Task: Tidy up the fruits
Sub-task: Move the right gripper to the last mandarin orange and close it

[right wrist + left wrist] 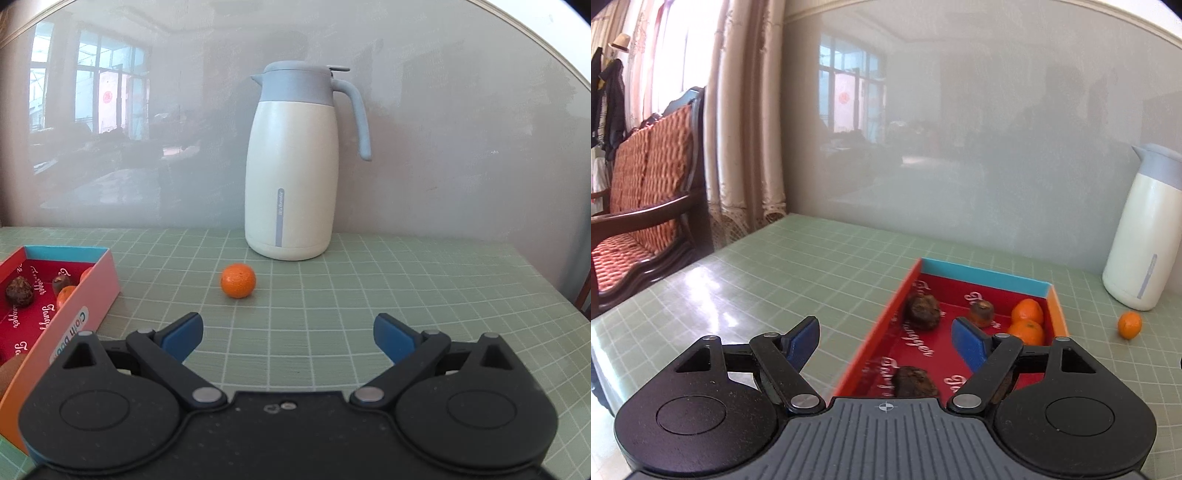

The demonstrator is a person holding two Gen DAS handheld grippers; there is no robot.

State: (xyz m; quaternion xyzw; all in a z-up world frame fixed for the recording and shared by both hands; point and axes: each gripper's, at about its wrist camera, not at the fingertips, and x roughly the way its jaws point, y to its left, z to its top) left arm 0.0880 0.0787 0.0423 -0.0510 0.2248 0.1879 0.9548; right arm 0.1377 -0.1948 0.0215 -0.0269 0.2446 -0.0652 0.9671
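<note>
A shallow box [982, 275] with a red floor, orange sides and a blue far wall lies on the green grid mat. Inside it are two mandarins [1027, 312], a dark lumpy fruit [922, 311], a small brown fruit [981, 313] and another dark fruit [916, 382] close to my left gripper. My left gripper [886, 334] hovers open over the box's near left part, nothing between its blue pads. A loose mandarin [238, 280] sits on the mat right of the box [92, 291]. My right gripper [288, 336] is open and empty, short of that mandarin.
A white thermos jug [295, 162] with a grey-blue lid and handle stands against the grey wall behind the loose mandarin [1129, 325]. A wooden sofa [646, 192] with orange cushions and curtains stand past the table's left edge.
</note>
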